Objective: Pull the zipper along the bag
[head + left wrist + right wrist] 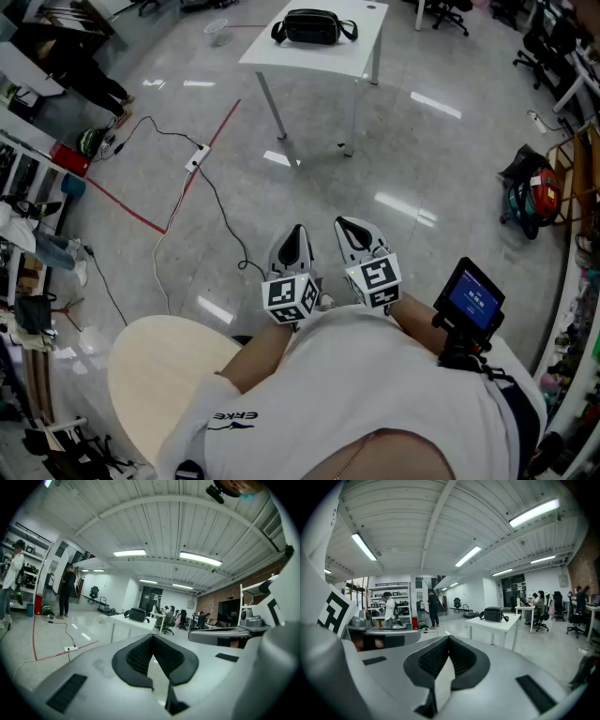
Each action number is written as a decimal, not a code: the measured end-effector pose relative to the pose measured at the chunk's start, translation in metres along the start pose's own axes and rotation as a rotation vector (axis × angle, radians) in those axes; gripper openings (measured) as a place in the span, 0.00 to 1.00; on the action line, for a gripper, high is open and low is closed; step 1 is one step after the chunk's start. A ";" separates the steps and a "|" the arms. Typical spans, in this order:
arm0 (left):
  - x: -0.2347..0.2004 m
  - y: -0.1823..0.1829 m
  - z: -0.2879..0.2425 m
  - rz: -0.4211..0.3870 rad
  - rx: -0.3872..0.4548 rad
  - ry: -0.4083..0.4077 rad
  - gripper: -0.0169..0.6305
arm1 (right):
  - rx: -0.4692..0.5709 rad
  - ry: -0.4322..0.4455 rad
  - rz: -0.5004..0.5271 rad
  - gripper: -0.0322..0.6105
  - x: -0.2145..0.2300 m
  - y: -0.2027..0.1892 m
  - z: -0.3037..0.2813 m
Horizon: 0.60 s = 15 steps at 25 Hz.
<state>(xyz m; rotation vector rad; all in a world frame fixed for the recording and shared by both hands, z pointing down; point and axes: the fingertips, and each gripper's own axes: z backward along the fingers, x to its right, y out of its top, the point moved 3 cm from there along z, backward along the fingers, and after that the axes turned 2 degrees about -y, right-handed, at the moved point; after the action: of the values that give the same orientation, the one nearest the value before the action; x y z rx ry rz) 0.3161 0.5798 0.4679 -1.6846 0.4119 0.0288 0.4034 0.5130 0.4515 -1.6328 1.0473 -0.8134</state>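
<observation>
A black bag (314, 26) with a strap lies on a white table (345, 58) far ahead across the floor. Both grippers are held close to the person's chest, well short of it. My left gripper (295, 234) and right gripper (354, 228) point forward side by side, each with its jaws together and nothing between them. In the left gripper view the bag (137, 614) is small beyond the shut tips (153, 636). In the right gripper view the bag (493, 614) sits on the table (497, 626) past the shut tips (448, 637).
A power strip (197, 157) with trailing cable and a red tape line (202, 159) cross the floor on the left. A round pale tabletop (164, 375) is at the near left. A backpack (530, 192) lies at the right. People (433, 607) stand by shelves; office chairs stand behind.
</observation>
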 end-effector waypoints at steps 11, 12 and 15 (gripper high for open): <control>-0.005 0.000 -0.001 0.006 -0.005 0.006 0.03 | -0.004 0.009 -0.015 0.06 -0.001 -0.001 -0.003; -0.005 0.000 -0.001 0.007 -0.004 0.007 0.03 | -0.003 0.010 -0.017 0.06 -0.001 -0.001 -0.003; -0.009 0.000 0.000 0.010 -0.003 0.008 0.03 | -0.001 0.014 -0.016 0.06 -0.005 0.000 -0.005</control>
<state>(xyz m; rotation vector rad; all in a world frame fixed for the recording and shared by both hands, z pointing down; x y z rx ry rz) 0.3080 0.5824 0.4702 -1.6858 0.4269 0.0301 0.3972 0.5162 0.4528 -1.6402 1.0458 -0.8356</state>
